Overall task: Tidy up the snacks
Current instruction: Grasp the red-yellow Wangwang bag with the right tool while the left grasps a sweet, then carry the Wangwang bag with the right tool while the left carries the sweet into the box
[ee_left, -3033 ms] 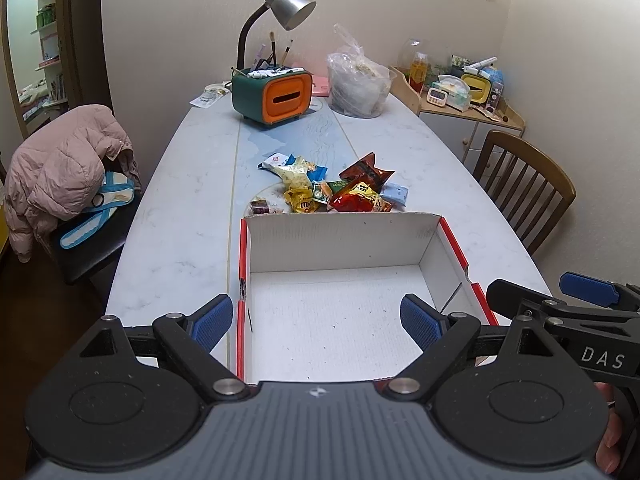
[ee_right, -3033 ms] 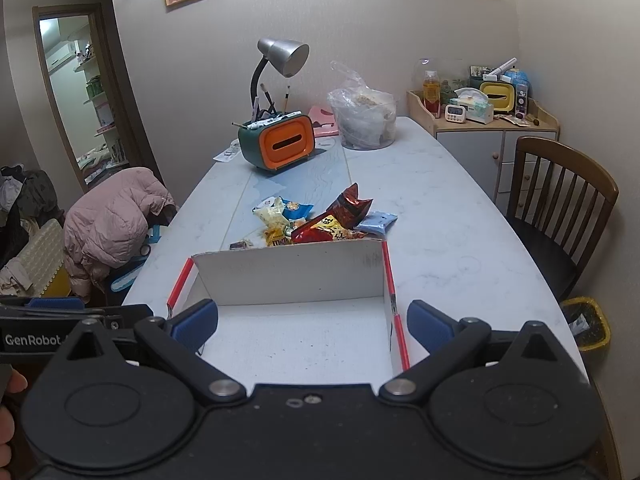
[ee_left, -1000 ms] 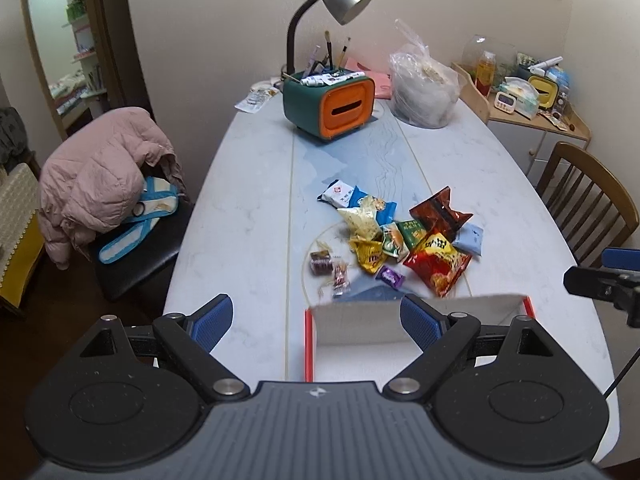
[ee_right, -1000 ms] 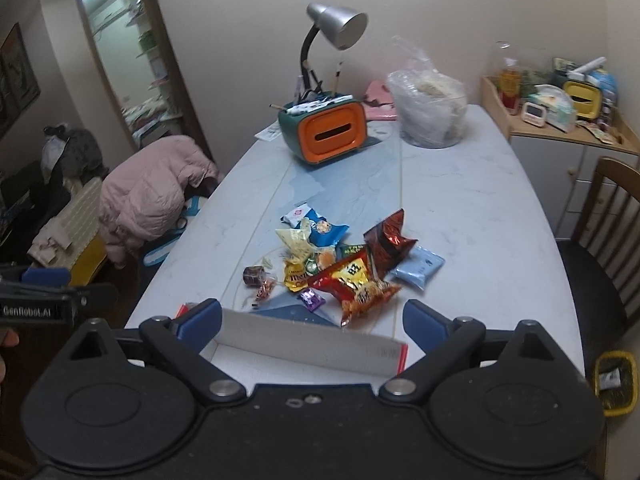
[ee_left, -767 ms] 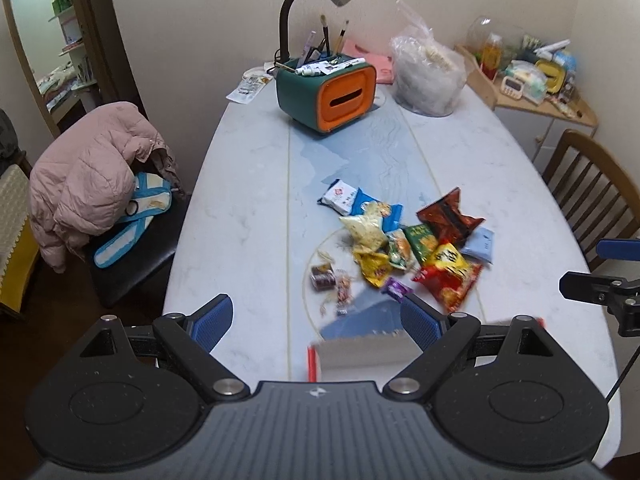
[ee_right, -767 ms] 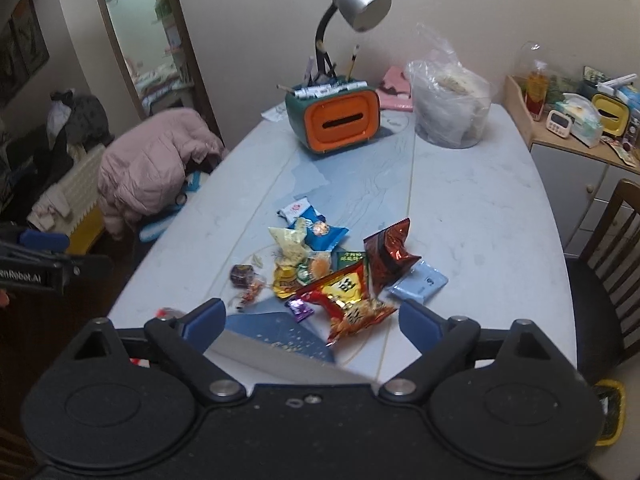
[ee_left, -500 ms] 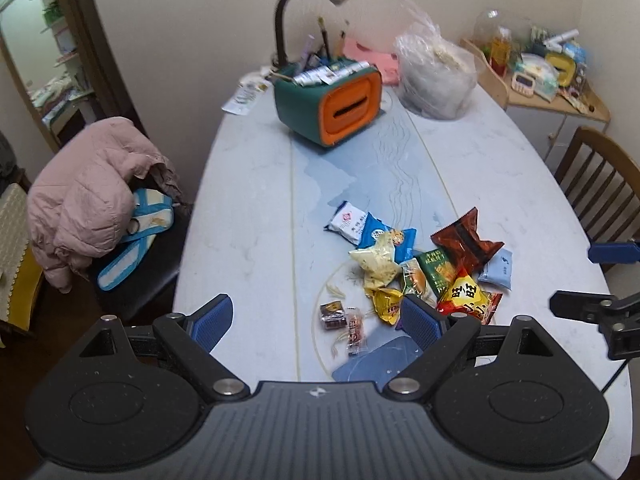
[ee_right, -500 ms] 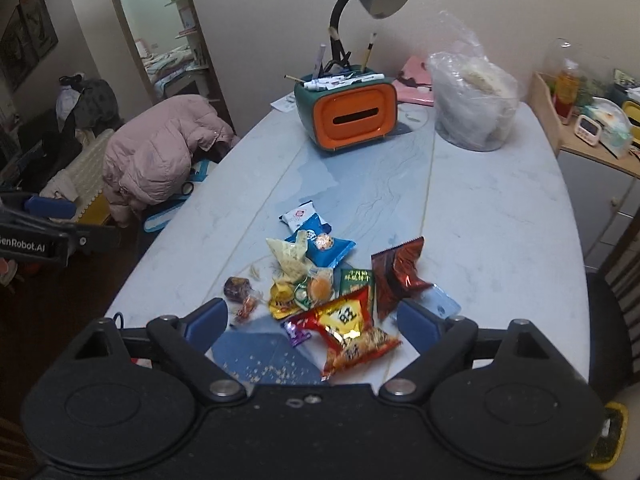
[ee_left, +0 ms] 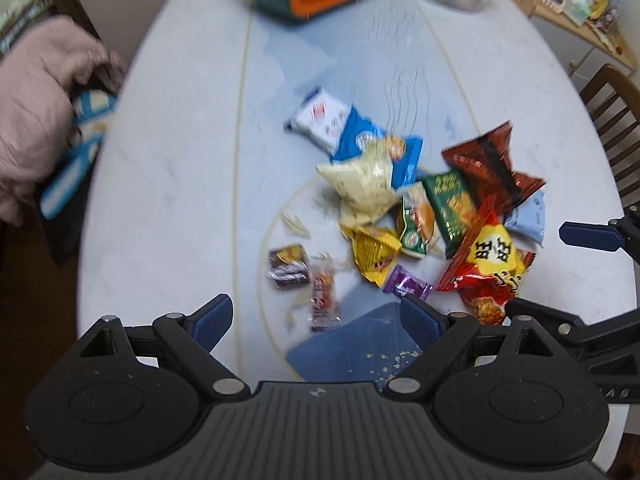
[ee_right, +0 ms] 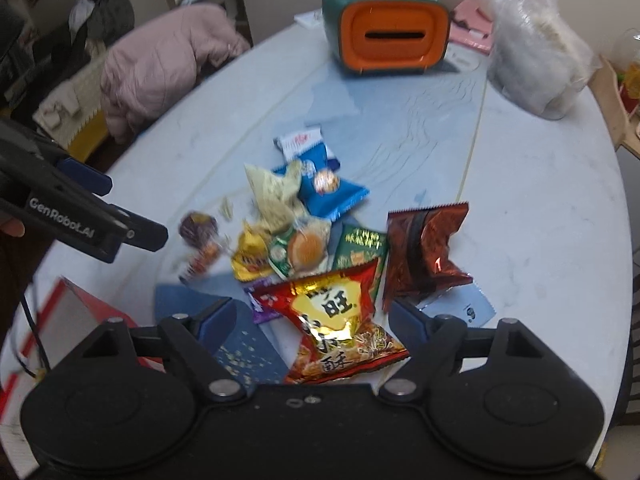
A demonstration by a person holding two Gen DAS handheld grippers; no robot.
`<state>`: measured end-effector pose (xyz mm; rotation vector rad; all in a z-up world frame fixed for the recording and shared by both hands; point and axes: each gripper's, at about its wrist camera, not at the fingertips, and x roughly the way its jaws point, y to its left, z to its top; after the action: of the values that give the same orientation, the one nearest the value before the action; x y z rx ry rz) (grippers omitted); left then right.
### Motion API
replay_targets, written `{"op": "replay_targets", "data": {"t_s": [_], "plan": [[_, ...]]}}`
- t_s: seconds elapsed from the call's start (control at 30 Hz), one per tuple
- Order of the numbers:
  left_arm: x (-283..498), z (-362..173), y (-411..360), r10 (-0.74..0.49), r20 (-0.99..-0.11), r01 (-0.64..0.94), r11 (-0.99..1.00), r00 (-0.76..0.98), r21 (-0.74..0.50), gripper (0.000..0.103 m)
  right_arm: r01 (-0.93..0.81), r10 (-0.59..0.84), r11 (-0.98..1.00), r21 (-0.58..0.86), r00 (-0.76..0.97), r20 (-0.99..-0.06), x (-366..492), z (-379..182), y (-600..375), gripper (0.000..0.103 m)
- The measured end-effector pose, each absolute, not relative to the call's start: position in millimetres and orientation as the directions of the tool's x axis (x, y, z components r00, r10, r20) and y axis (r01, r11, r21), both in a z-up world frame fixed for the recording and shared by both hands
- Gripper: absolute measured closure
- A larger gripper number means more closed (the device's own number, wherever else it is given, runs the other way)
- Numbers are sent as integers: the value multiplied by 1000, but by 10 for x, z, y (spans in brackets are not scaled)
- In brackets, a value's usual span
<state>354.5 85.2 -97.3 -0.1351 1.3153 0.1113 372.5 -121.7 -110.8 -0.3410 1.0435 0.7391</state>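
Note:
Several snack packets lie in a loose pile on the white table [ee_left: 172, 168]: a red and yellow bag [ee_left: 486, 264] [ee_right: 336, 320], a dark red bag [ee_left: 492, 168] [ee_right: 424, 252], a green packet [ee_left: 450, 204], a pale yellow bag [ee_left: 360, 184], a blue and white packet [ee_left: 320, 118] and small candies [ee_left: 286, 266]. My left gripper [ee_left: 316, 316] is open and empty above the pile's near left side. My right gripper [ee_right: 310, 320] is open and empty just over the red and yellow bag. A corner of the red-edged white box [ee_right: 68, 312] shows at the lower left of the right wrist view.
An orange and green pen holder [ee_right: 386, 36] and a clear plastic bag [ee_right: 536, 68] stand at the table's far end. A pink jacket [ee_left: 36, 112] lies on a chair to the left. A wooden chair [ee_left: 612, 120] stands to the right. A blue patch [ee_left: 356, 344] marks the table near me.
Both grippers have moved forward and down from over the box to just above the snack pile. The box has dropped out of the left wrist view. Both stay open.

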Motion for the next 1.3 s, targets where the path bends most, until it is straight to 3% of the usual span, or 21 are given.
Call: {"op": "replay_targets", "data": {"t_s": [0.17,0.6,1.0,1.3], "plan": [[3693,-1275,865,-29,-980,-191,979,198,-68,12,-717,362,694,70,264,-894,3807,-1338,-1167,23],[3817,-1703,797,-71,-987,-195,976,142,-98,56,-755,340,655,42,245,-908,3905,-1608,-1110,31],[3844,-1808,897,-60,-988,-244,965,146,-94,82,-762,341,648,26,259,-904,3901,-1708,-1085,44],[3797,-1773,928,-57,-984,-282,954,167,-103,84,-737,350,674,47,263,-899,3859,-1676,-1122,52]]}}
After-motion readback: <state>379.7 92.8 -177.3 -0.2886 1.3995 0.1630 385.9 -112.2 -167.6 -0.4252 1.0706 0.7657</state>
